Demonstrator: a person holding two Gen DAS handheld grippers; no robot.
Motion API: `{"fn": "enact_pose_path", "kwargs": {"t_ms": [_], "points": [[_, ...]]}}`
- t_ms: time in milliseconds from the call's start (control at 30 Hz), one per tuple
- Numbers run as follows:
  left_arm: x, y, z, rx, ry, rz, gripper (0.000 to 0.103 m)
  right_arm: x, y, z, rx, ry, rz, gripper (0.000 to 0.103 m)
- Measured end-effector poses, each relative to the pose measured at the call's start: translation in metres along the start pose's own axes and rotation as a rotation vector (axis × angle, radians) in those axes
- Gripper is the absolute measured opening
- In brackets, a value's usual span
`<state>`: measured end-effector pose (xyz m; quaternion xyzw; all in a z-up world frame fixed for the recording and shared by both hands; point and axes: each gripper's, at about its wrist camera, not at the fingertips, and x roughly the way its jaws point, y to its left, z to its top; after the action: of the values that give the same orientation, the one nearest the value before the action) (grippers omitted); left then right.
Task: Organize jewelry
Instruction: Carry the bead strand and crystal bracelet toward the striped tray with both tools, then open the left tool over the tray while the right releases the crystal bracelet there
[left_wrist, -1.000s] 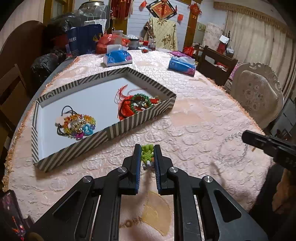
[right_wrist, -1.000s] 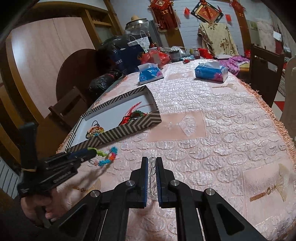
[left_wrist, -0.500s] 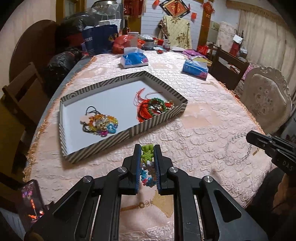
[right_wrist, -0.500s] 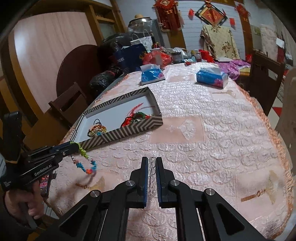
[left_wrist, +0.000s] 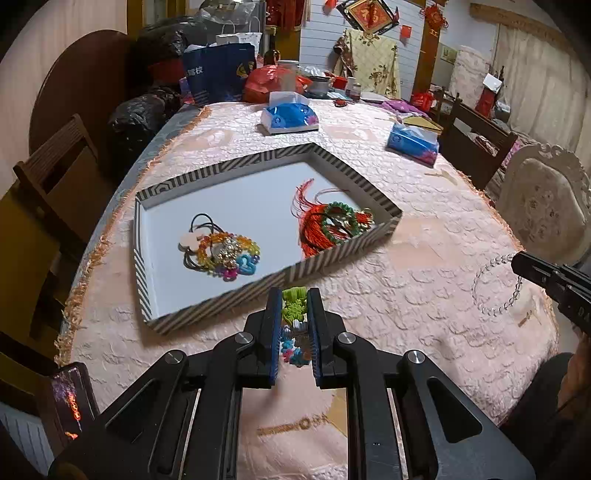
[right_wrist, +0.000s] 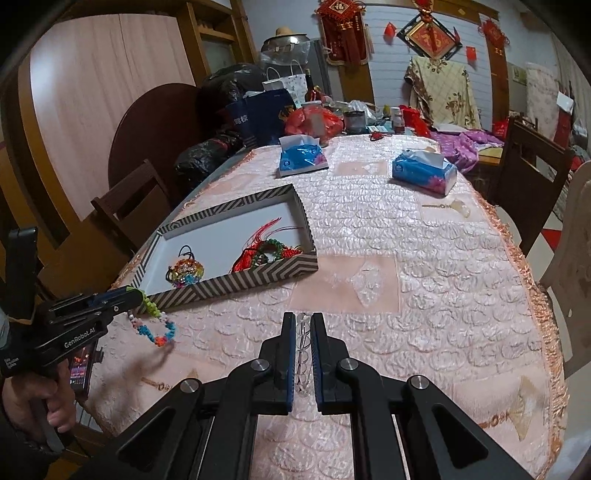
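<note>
My left gripper (left_wrist: 294, 301) is shut on a colourful bead bracelet (left_wrist: 293, 310) with green flower beads. It hangs above the tablecloth just in front of the striped tray (left_wrist: 332, 254); the bracelet also shows in the right wrist view (right_wrist: 155, 325). My right gripper (right_wrist: 303, 325) is shut on a clear bead bracelet (right_wrist: 303, 354), which hangs as a loop in the left wrist view (left_wrist: 495, 288). In the tray lie a rainbow bead bundle with black cords (left_wrist: 221, 251) and a red tassel with green beads (left_wrist: 332, 225).
Two blue tissue packs (left_wrist: 290, 118) (left_wrist: 413, 142) lie farther back on the table. Bags and clutter stand at the far end. A phone (left_wrist: 68, 398) lies at the near left table edge. Chairs stand left (left_wrist: 55, 166) and right (left_wrist: 546, 206).
Both grippers have risen and drawn back with their bracelets lifted off the cloth. The tray now shows farther away and more from above.
</note>
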<state>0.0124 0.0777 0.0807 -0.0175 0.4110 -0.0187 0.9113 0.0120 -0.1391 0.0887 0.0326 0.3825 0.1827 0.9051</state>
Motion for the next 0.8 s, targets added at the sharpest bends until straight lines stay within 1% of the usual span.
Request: {"fn": "enact_pose_path", "kwargs": {"t_ms": [167,267,500,567,667,800], "points": [[0.006,0.008,0.011,-0.012,-0.002,0.001,0.012,0.01,0.0,0.014,-0.007,0.012,0.004,0.007],[0.009,0.016,0.024,-0.021,-0.014,-0.005,0.012,0.017,0.002,0.024,-0.019,0.012,0.014,0.007],[0.012,0.044,0.074,-0.061,-0.086,-0.003,0.012,0.036,0.01,0.064,-0.042,-0.009,0.064,0.007],[0.018,0.053,0.086,-0.076,-0.095,-0.005,0.012,0.046,0.014,0.077,-0.047,-0.01,0.08,0.007],[0.038,0.066,0.1,-0.101,-0.09,0.013,0.012,0.064,0.019,0.092,-0.056,-0.005,0.085,0.007],[0.07,0.079,0.105,-0.134,-0.061,0.036,0.012,0.09,0.027,0.11,-0.049,-0.002,0.095,0.007]]}}
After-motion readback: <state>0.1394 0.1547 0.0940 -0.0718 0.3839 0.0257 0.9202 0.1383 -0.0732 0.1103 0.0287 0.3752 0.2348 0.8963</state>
